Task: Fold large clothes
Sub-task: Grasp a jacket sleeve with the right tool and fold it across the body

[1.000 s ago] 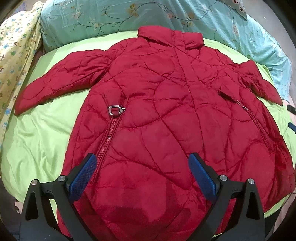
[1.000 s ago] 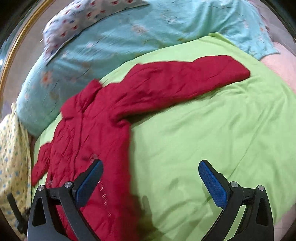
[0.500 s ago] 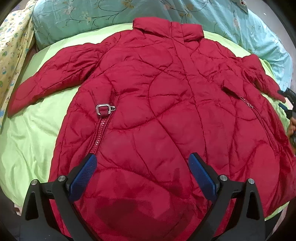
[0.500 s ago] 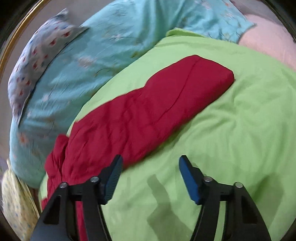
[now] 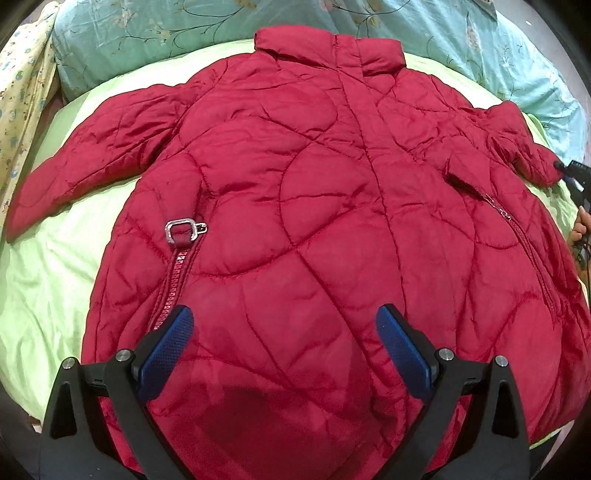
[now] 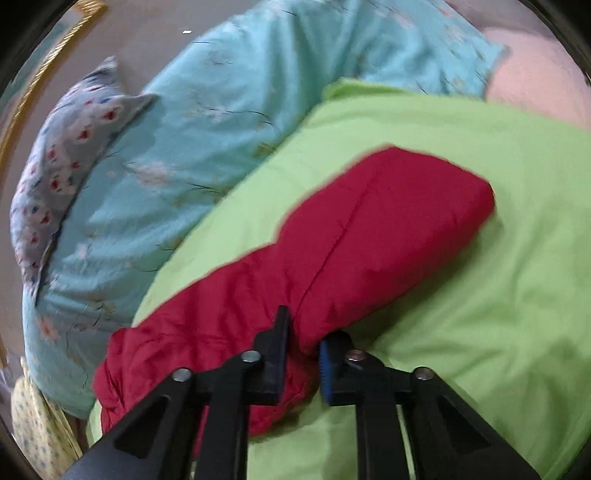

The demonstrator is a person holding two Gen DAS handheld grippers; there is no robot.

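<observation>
A red quilted jacket (image 5: 314, 221) lies spread flat, front up, on a green sheet (image 5: 48, 266), collar at the far end. Its left sleeve (image 5: 92, 155) stretches out to the left. My left gripper (image 5: 284, 328) is open and empty, hovering over the jacket's lower hem. In the right wrist view my right gripper (image 6: 303, 350) is shut on the jacket's right sleeve (image 6: 369, 236), pinching its near edge partway along, short of the cuff. The right gripper also shows at the right edge of the left wrist view (image 5: 574, 173), at the sleeve end.
A turquoise floral quilt (image 5: 147, 33) lies bunched along the far side of the bed. A yellow patterned cloth (image 5: 22, 92) hangs at the left. A grey pillow with red dots (image 6: 62, 162) sits at the far left in the right wrist view. A pink surface (image 6: 535, 74) lies past the green sheet.
My right gripper has moved in onto the right sleeve and closed on it. My left gripper has moved closer over the jacket and stays open.
</observation>
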